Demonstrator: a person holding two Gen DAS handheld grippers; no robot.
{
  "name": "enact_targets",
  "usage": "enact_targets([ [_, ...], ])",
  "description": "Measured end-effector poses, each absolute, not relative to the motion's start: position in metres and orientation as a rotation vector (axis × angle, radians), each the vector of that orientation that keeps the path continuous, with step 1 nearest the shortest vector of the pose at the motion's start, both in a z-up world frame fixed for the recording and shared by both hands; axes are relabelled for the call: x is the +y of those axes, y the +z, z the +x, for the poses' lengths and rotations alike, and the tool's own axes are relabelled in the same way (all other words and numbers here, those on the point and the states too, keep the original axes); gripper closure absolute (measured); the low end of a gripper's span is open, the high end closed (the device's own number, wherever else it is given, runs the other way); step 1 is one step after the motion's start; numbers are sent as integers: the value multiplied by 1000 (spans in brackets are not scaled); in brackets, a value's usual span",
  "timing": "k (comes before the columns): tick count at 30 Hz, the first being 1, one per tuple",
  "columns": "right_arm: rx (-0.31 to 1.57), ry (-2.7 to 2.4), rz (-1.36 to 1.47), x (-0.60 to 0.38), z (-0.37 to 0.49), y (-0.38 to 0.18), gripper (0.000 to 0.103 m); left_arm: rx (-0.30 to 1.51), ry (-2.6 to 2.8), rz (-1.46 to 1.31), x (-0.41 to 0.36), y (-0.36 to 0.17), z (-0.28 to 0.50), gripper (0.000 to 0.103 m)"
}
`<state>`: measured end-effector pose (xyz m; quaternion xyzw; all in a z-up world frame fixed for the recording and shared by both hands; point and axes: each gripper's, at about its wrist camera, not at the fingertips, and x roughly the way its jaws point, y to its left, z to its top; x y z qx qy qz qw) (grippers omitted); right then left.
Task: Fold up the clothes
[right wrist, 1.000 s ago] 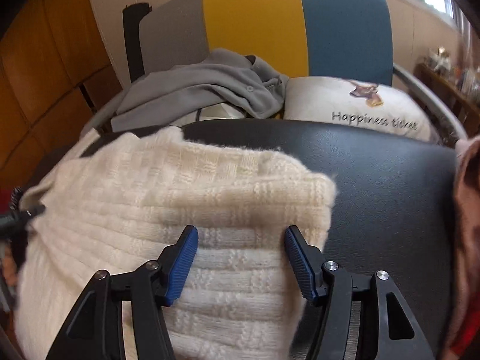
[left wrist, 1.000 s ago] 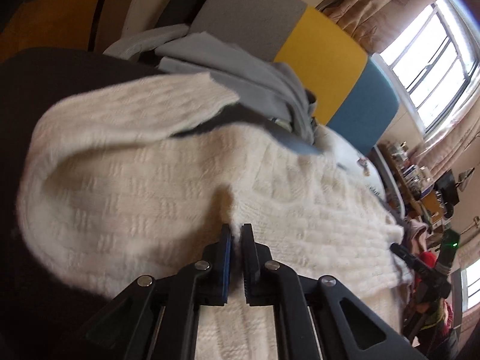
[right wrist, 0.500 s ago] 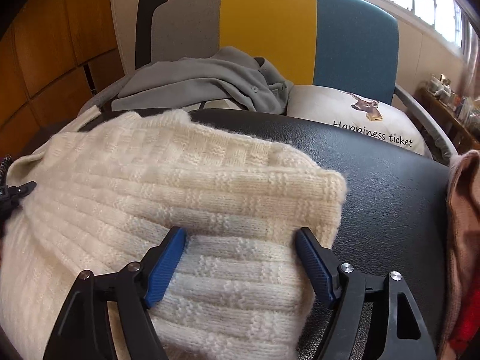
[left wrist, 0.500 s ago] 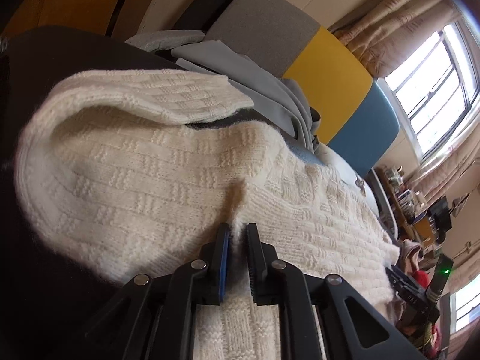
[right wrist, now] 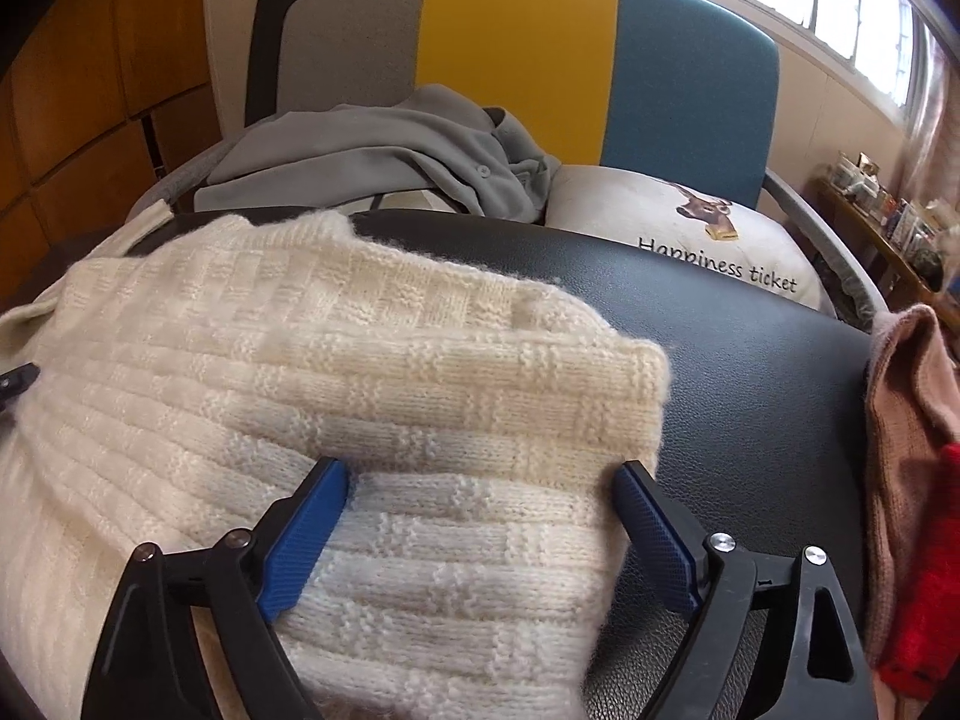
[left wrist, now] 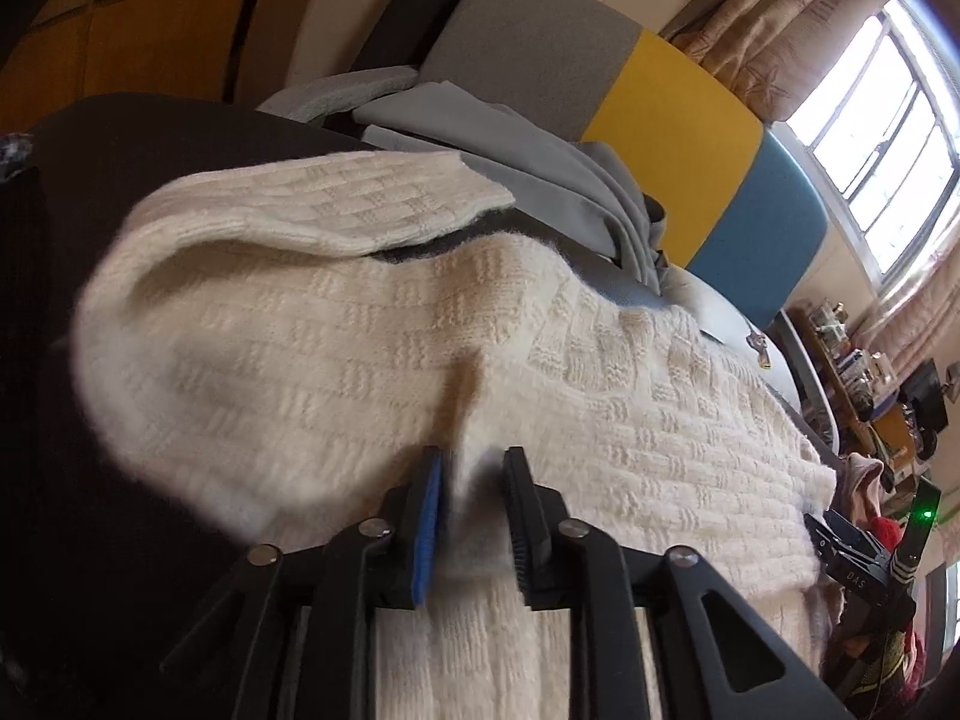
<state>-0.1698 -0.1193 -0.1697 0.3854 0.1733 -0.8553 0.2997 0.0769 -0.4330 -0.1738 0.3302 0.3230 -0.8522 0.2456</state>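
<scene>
A cream knitted sweater (left wrist: 336, 348) lies on a black padded surface (left wrist: 72, 480), one sleeve folded back over its far side. My left gripper (left wrist: 474, 480) sits low on the sweater. Its jaws are opening, and a raised pinch of the knit stands loosely in the gap between them. In the right wrist view the sweater (right wrist: 360, 372) shows a folded edge near its right corner. My right gripper (right wrist: 480, 480) hovers just over that fold, jaws wide and still opening, with the knit lying under and between the blue pads (right wrist: 306, 522), which do not squeeze it.
A grey garment (right wrist: 372, 150) is heaped behind the sweater on a chair with a grey, yellow and blue back (right wrist: 516, 48). A white printed pillow (right wrist: 690, 222) lies beside it. A pink knit (right wrist: 906, 420) and something red (right wrist: 924, 570) lie at the right edge.
The left jaws, pinched shut on a fold of the sweater before, have parted and the fold has slackened. The right jaws have spread wider over the folded edge.
</scene>
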Motion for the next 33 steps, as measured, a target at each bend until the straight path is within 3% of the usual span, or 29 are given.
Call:
enact_targets([
  [7, 498, -2204, 864, -148, -113, -141, 12, 767, -2383, 878, -402, -155, 103, 71],
  [12, 500, -2128, 878, -184, -78, -156, 12, 720, -2327, 998, -396, -181, 110, 69],
  [18, 510, -2112, 949, -200, -68, -190, 7, 898, -2377, 880, -409, -191, 130, 68],
  [25, 496, -2116, 960, -198, -74, -194, 0, 921, -2354, 849, -408, -190, 132, 68],
  [33, 491, -2114, 956, -198, -76, -195, 0, 492, -2400, 854, -418, -125, 95, 68],
])
